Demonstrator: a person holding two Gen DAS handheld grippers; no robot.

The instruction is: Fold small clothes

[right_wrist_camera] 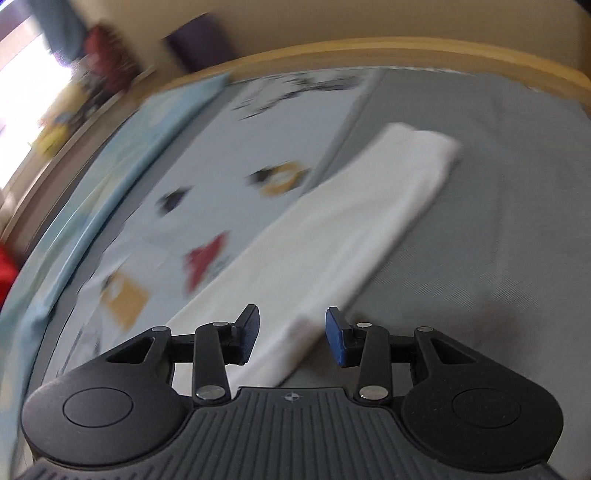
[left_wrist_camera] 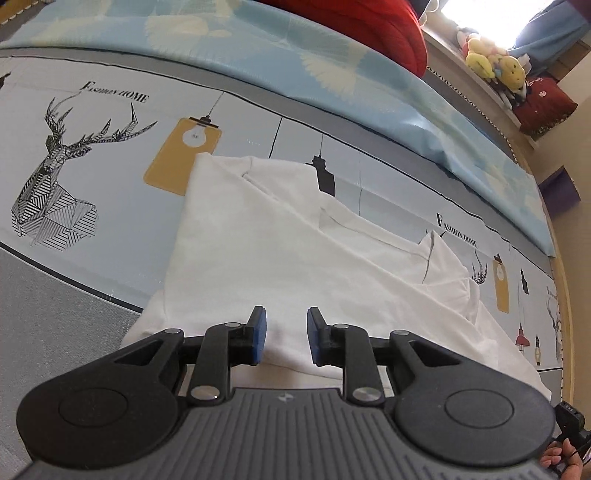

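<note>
A white garment (left_wrist_camera: pixel 277 240) lies folded into a long band on the printed bed sheet (left_wrist_camera: pixel 110 184), with its collar and a sleeve layered on top. My left gripper (left_wrist_camera: pixel 286 314) hovers over the near end, open, with nothing pinched between the blue pads (left_wrist_camera: pixel 260 332). In the blurred right wrist view the same white garment (right_wrist_camera: pixel 351 221) runs diagonally away as a narrow strip. My right gripper (right_wrist_camera: pixel 292 312) is open above the near end of the strip. The cloth's edge shows in the gap, clear of both pads.
A light blue quilt (left_wrist_camera: pixel 369 92) lies along the far side of the bed, with a red cushion (left_wrist_camera: pixel 388 29) behind it. Plush toys (left_wrist_camera: pixel 495 62) sit on a sill. The wooden bed frame (right_wrist_camera: pixel 406 51) rims the mattress. A hand (left_wrist_camera: pixel 557 458) shows at the lower right.
</note>
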